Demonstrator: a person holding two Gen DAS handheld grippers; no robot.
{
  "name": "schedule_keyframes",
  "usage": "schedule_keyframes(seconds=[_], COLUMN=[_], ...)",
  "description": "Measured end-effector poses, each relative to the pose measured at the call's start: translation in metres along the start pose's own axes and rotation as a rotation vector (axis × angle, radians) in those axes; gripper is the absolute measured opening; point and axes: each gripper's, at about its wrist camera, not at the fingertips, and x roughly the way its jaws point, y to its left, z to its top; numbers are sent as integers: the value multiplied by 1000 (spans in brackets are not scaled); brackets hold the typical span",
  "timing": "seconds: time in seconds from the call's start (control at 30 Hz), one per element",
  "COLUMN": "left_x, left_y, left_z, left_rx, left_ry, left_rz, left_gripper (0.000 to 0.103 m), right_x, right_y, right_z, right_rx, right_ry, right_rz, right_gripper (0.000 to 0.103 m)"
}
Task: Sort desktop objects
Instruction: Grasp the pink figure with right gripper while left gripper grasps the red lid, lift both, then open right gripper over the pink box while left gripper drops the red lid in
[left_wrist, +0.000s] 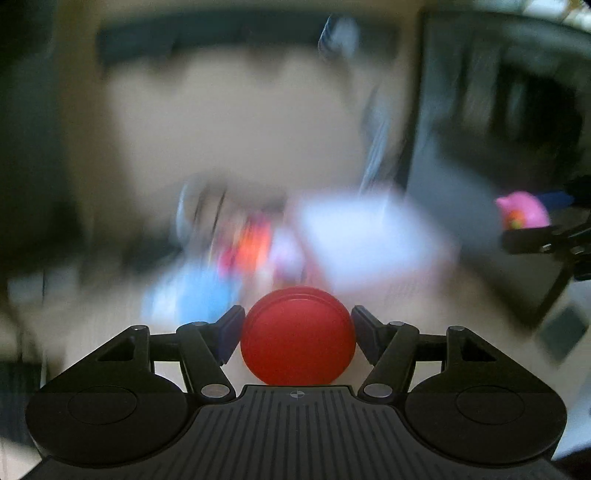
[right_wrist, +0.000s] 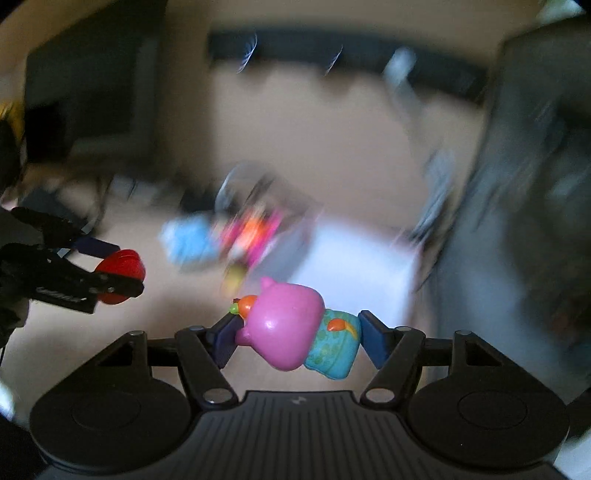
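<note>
A round red disc-shaped lid (left_wrist: 298, 334) sits between the blue pads of my left gripper (left_wrist: 297, 332), which is shut on it and holds it above the desk. The same red lid (right_wrist: 120, 271) and the left gripper (right_wrist: 107, 269) show at the left of the right wrist view. My right gripper (right_wrist: 295, 334) is shut on a pink pig toy with a teal body (right_wrist: 291, 328), lying sideways between the pads. That pink toy (left_wrist: 522, 214) also appears at the right edge of the left wrist view. Everything behind both grippers is motion-blurred.
On the beige desk (left_wrist: 240, 129) lie a blurred white sheet or box (left_wrist: 369, 236), a light blue object (left_wrist: 199, 295) and a red-orange-pink cluster (left_wrist: 251, 243). A dark grey mass (left_wrist: 498, 110) stands at the right, and a dark strip (right_wrist: 332, 51) runs along the far edge.
</note>
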Motion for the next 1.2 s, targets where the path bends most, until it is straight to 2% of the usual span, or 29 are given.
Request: schedule_keyframes(seconds=[0.07,0.13,0.27,0.4,0.43,0.5,0.53,0.6,0.63,0.8,0.93,1.07,1.2], left_x=[5,19,53,88,100,112,112,99,92,66,44,23,15], left_y=[-7,-13,-25,-32,-33,-30,-26,-11,-3,36,68,88,103], left_z=[31,51,69,80,83,83,79,62,50,-20,-65,-85,-86], left_rx=[46,80,94,74,68,51,37,1,-13,-70,-185,-241,-271], left_ry=[-75,-117,-110,-88,-66,-32,-26,-18,-4,133,235,247,228], left_rz=[-11,-5,-26,-56,-73,-77,-67,-64,-52,135,223,272,290], left_gripper=[69,69,69,70,76,85,89,97,97,99,100,101,103], right_x=[-7,-6,12,50,65,95,102,108,108,118,146,191,254], right_y=[-11,-21,-39,-54,-58,-68,-70,-71,-70,-51,2,60,90], right_z=[20,35,55,72,75,78,76,70,67,54,54,64,82], right_rx=[11,35,105,214,254,326,354,375,374,308,174,56,50], right_ry=[-77,-135,-186,-153,-132,-77,-70,-70,-69,-5,65,147,213], right_rz=[-48,-70,-90,-51,-39,-15,-29,-41,-38,-49,38,155,151], right_gripper=[68,68,68,68,69,77,81,81,81,83,83,83,85])
